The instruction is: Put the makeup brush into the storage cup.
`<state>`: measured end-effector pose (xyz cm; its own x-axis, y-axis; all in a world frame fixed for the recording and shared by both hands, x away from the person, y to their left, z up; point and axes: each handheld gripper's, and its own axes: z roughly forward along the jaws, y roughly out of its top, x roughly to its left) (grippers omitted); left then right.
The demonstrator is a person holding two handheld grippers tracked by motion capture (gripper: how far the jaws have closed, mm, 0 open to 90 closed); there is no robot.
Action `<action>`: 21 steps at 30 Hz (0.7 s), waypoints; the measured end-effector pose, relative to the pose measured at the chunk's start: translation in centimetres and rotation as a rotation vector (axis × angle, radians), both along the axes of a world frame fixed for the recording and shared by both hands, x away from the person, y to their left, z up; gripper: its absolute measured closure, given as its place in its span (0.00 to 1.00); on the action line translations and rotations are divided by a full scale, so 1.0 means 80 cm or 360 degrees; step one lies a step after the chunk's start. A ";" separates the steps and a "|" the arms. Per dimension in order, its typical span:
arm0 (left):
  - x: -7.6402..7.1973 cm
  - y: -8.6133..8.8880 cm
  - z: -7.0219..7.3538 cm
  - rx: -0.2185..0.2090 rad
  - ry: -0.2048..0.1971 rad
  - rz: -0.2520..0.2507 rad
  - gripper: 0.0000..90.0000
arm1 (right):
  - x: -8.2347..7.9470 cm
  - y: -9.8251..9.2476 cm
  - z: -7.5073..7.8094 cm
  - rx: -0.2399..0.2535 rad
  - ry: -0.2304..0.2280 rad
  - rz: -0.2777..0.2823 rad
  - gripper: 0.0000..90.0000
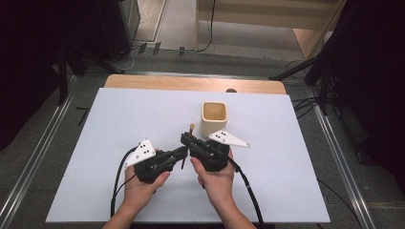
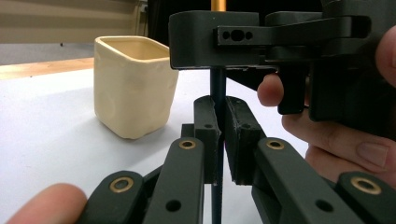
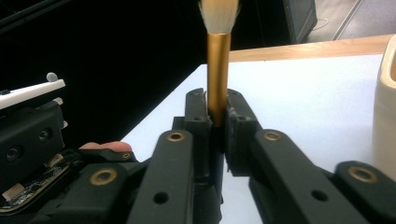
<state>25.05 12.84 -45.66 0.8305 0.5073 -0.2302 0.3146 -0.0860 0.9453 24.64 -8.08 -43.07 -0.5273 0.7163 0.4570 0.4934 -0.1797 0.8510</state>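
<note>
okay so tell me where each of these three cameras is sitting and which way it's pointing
High view: above the person's side, looking forward and down on the table; both hands, left tool, right tool, cup.
Left gripper view: rides the left tool, looking level along its jaws, shut on the brush's dark handle; a fingertip and the right hand show.
Right gripper view: rides the right tool, jaws shut on the brush's gold collar; a fingertip shows.
Shared: brush and cup.
</note>
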 end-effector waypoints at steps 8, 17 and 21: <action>0.000 0.001 0.000 0.0002 0.0000 -0.0001 0.94 | 0.000 0.000 -0.001 -0.0004 -0.0009 0.0007 0.93; 0.002 0.004 0.006 0.0049 0.0031 0.0012 0.13 | -0.002 -0.002 0.002 -0.0027 -0.0069 -0.0022 0.93; 0.003 0.016 0.006 -0.0034 0.0038 -0.0127 0.00 | -0.002 -0.005 0.004 -0.0039 -0.0088 -0.0030 0.93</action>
